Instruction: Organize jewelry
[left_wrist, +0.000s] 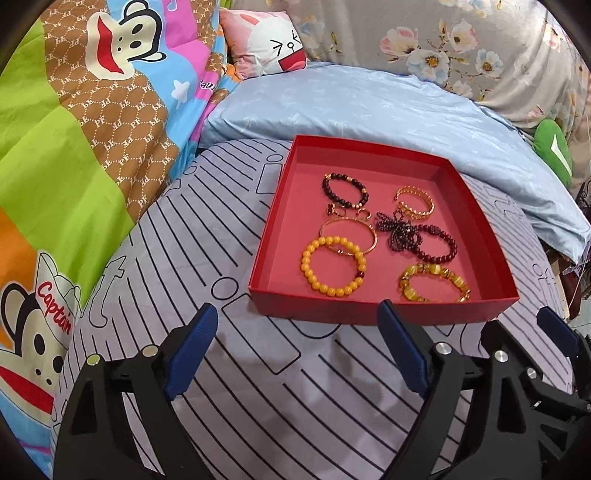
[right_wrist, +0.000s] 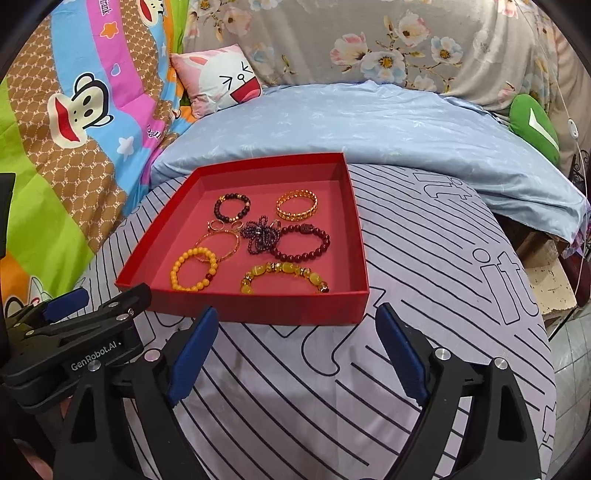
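Both grippers are being held spread and empty above the striped lilac sheet (right_wrist: 295, 387): the left gripper (left_wrist: 295, 350) and right gripper (right_wrist: 295, 347), blue ribbed pads on black plastic. Just beyond them, a shallow red cardboard tray (right_wrist: 258, 308) is being seen lying flat, its long axis running away from the cameras. Inside it, round beaded bracelets are being shown: yellow bracelet (left_wrist: 334, 266), amber chunky bracelet (left_wrist: 434, 282), dark red bracelet (right_wrist: 300, 242), gold chain bangle (right_wrist: 297, 205). A tangled dark bead cluster (right_wrist: 258, 234) and small rings are being left hard to resolve. Farther off, a blue quilt (right_wrist: 351, 125) is being cut by the frame.
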